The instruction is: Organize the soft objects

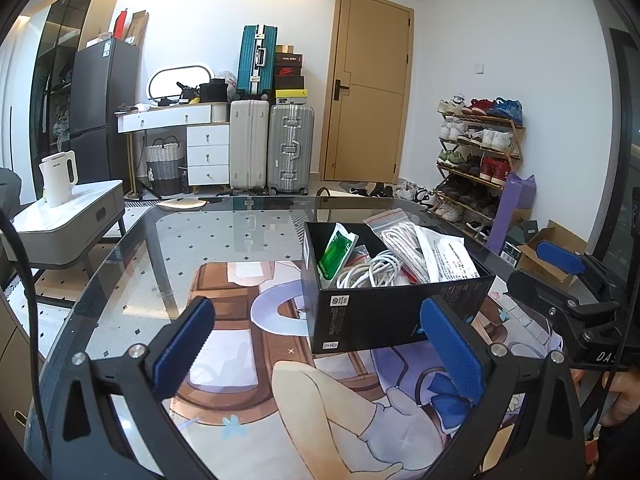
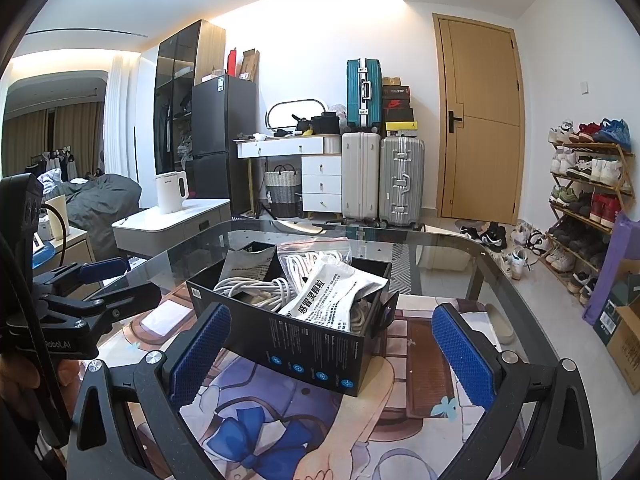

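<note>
Cluttered with suitcases [image 1: 272, 144], a shoe rack [image 1: 480, 160] and a wooden door [image 1: 370, 88] along the far wall, the room in the left wrist view frames a glass table [image 1: 168, 248] that lies over an illustrated mat. On the glass stands a black box [image 1: 396, 308], open at the top and placed right of centre. Inside it sit a green sachet [image 1: 338, 250] leaning at the left wall, a coil of white cable [image 1: 370, 270] in the middle, a zip bag of white cord [image 1: 400, 236] behind it and a white printed packet [image 1: 452, 258] at the right. The left gripper [image 1: 320, 356] is spread wide with nothing between its blue pads; its right pad overlaps the box's near corner. The right gripper [image 1: 560, 280] hangs just beside the box at the right edge. From the right wrist view, the same box [image 2: 304, 344] stands ahead on the table [image 2: 440, 248], with the cable [image 2: 256, 290], the corded bag [image 2: 308, 260] and the white packet [image 2: 336, 296] lying in it. The right gripper [image 2: 344, 356] is also spread wide and empty, its left pad in front of the box's near wall. The left gripper [image 2: 104, 276] shows at the left, its jaws apart.
</note>
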Tool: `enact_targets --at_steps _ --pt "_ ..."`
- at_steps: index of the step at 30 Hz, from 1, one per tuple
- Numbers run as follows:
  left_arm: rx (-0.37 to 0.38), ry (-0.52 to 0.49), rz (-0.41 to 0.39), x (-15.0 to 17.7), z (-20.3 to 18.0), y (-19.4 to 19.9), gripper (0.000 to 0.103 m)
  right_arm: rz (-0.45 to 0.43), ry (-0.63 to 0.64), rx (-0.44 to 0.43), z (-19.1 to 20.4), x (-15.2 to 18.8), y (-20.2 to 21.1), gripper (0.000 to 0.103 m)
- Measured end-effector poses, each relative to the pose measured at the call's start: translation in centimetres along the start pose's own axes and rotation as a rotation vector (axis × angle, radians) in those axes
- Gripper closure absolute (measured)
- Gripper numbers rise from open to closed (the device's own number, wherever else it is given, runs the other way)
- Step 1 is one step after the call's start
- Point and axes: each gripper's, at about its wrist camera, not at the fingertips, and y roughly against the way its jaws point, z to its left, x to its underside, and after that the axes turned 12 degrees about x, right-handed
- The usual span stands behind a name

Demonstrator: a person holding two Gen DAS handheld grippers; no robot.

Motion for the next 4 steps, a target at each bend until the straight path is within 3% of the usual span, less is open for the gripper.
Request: enact_targets --at_steps 4 --pt "-0.002 -0.003 -0.008 0.07 -0.11 0.11 0.000 -0.001 -0.003 0.000 0.00 0.01 0.01 0.001"
